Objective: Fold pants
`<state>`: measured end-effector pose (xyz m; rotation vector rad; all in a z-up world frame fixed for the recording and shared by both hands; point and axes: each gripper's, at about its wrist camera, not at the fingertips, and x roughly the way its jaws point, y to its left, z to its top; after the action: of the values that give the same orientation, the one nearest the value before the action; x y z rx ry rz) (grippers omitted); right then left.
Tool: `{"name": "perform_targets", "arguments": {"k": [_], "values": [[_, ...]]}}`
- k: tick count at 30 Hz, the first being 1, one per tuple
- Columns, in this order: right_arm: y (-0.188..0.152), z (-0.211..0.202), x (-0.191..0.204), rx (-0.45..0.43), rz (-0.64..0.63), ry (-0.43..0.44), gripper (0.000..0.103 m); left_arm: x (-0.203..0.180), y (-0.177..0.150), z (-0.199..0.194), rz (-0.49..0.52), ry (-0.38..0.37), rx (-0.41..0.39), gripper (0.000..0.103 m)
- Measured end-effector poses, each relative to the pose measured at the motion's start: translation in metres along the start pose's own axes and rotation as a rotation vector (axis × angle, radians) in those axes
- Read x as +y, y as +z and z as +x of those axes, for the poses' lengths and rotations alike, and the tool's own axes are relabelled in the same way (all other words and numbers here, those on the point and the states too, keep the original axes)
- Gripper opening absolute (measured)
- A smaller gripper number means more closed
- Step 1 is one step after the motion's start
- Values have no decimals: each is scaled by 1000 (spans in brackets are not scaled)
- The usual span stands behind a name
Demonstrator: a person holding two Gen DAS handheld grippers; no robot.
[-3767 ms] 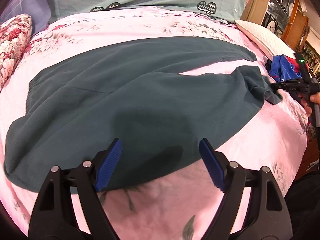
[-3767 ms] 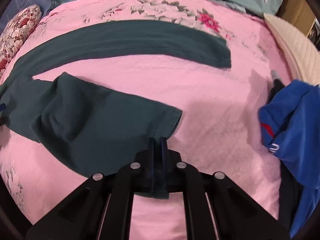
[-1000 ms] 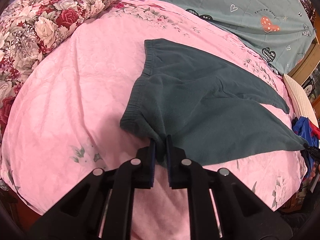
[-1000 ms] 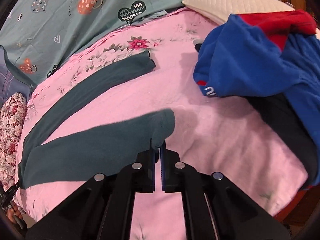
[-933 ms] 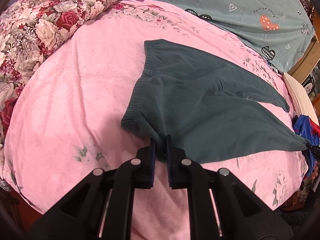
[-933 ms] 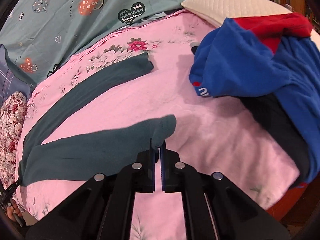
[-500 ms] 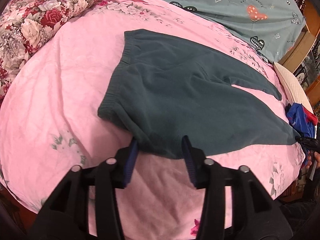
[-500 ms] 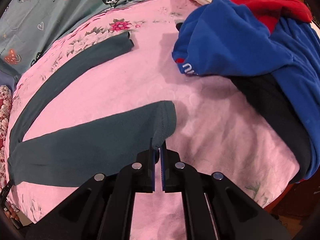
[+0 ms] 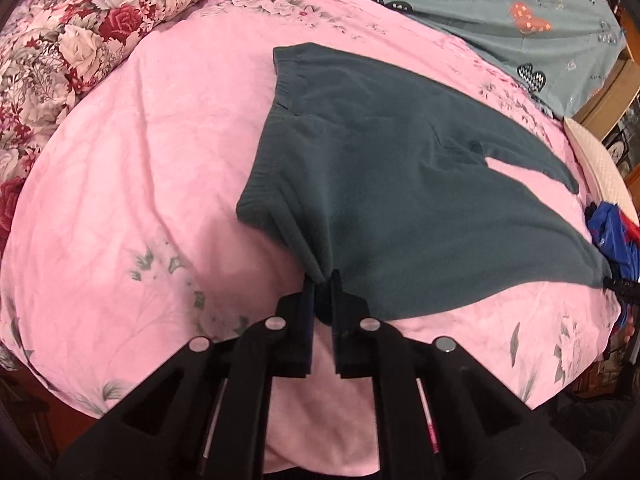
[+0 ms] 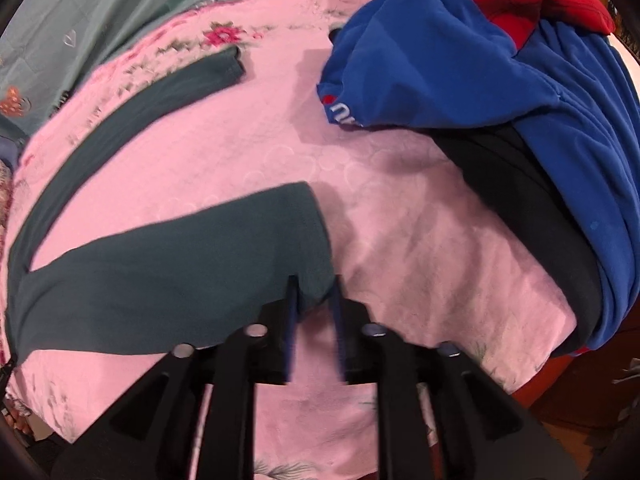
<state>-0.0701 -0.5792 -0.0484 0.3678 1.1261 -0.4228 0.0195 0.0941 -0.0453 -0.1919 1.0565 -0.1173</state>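
Dark teal pants (image 9: 400, 184) lie spread on a pink bedspread (image 9: 140, 152), waistband to the left, two legs running right. My left gripper (image 9: 322, 280) is shut on the near waistband corner. In the right wrist view the near leg's cuff (image 10: 280, 240) lies between the parted jaws of my right gripper (image 10: 314, 292), which is open. The far leg (image 10: 132, 112) lies flat beyond. My right gripper also shows in the left wrist view (image 9: 620, 286) at the cuff.
A heap of blue, red and black clothes (image 10: 500, 80) lies at the right end of the bed. A floral pillow (image 9: 60, 40) is at the left, a teal patterned sheet (image 9: 500, 8) at the back, a white quilted pillow (image 9: 596, 160) far right. The bed edge is near.
My left gripper opened half a second ago and has shut again on the waistband corner. My right gripper, shut on the cuff before, has opened its jaws.
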Motion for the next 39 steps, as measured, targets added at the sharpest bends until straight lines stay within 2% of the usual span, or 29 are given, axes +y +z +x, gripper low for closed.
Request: {"name": "perform_targets", "arguments": {"k": [1, 3, 4, 7, 9, 11, 12, 13, 15, 17, 21, 23, 24, 27, 29, 30, 31, 32, 34, 39], "values": [[5, -9, 1, -44, 2, -45, 33, 0, 2, -5, 0, 19, -6, 32], [16, -29, 9, -126, 1, -64, 33, 3, 9, -22, -3, 41, -38, 50], [23, -40, 17, -167, -11, -41, 34, 3, 16, -35, 5, 47, -75, 58], [49, -63, 79, -228, -150, 126, 34, 3, 46, -66, 23, 68, -200, 70], [62, -67, 136, -253, -268, 219, 34, 2, 73, -64, 31, 56, -223, 70], [74, -63, 202, -243, -385, 350, 34, 1, 104, -41, 45, 58, -216, 70], [78, -59, 230, -235, -429, 388, 34, 2, 118, -25, 45, 63, -202, 69], [82, -53, 259, -224, -480, 409, 34, 5, 133, -6, 39, 63, -189, 68], [91, -36, 317, -208, -566, 433, 34, 15, 158, 31, 39, 118, -155, 65], [99, -16, 365, -170, -634, 461, 34, 24, 175, 60, 23, 124, -102, 65], [100, 18, 445, -150, -834, 435, 34, 34, 195, 92, 4, 133, -57, 62], [97, 33, 467, -142, -918, 436, 34, 34, 197, 103, 11, 128, -33, 56], [95, 42, 477, -137, -960, 426, 33, 34, 197, 108, 18, 126, -20, 48], [94, 64, 500, -120, -1036, 421, 33, 28, 198, 112, 61, 148, -33, 41], [93, 76, 509, -124, -1061, 397, 33, 25, 199, 112, 67, 137, -32, 29], [93, 83, 511, -95, -1068, 400, 31, 24, 198, 111, 66, 132, -34, 24], [96, 84, 512, -68, -1061, 443, 18, 24, 199, 112, 67, 130, -36, 21], [97, 85, 516, -54, -1062, 451, 3, 23, 199, 113, 68, 132, -40, 21], [99, 84, 518, -40, -1059, 446, 1, 21, 199, 113, 78, 140, -56, 20], [111, 85, 527, -92, -1012, 427, 0, 24, 215, 117, 52, 163, -74, 19]]}}
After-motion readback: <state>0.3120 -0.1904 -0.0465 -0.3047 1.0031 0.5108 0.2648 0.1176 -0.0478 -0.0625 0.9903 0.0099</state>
